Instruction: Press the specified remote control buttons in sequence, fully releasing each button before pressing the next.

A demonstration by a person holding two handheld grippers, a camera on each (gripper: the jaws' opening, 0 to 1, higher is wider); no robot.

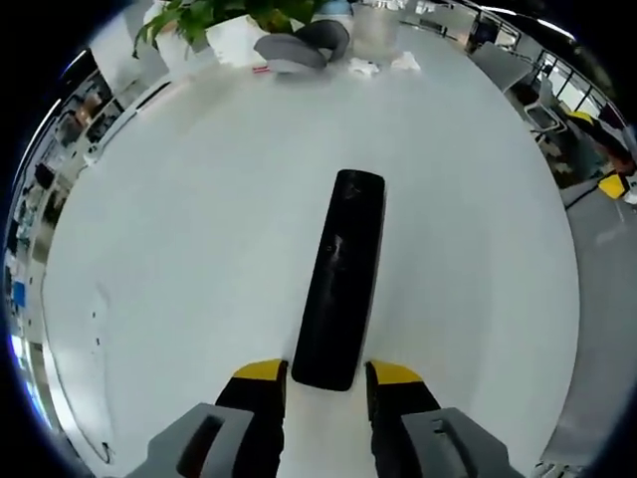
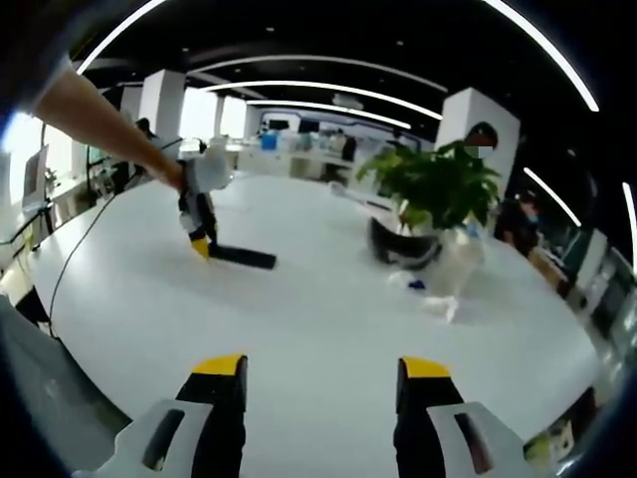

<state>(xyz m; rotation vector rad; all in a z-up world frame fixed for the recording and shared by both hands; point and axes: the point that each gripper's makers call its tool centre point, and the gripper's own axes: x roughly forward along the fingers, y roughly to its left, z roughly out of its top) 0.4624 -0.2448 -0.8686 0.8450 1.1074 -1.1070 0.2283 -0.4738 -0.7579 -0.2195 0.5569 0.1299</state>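
Observation:
A long black remote (image 1: pixel 340 279) lies flat on the white table (image 1: pixel 179 259), running straight away from my left gripper (image 1: pixel 326 373). Its near end sits between the yellow-tipped fingers (image 1: pixel 261 370), which close in on both sides of it. In the right gripper view the same remote (image 2: pixel 244 257) lies far off at the left, with the left gripper (image 2: pixel 199 239) at its end and a person's arm (image 2: pixel 109 129) above. My right gripper (image 2: pixel 321 368) hovers over the table (image 2: pixel 318 309), wide open with nothing between its jaws.
A potted plant (image 2: pixel 428 184) stands at the table's far side beside a dark grey object (image 2: pixel 403 249), a clear cup (image 2: pixel 453 264) and crumpled paper (image 2: pixel 438 304). A thin cable (image 2: pixel 80 249) trails off the left edge. Office desks lie beyond.

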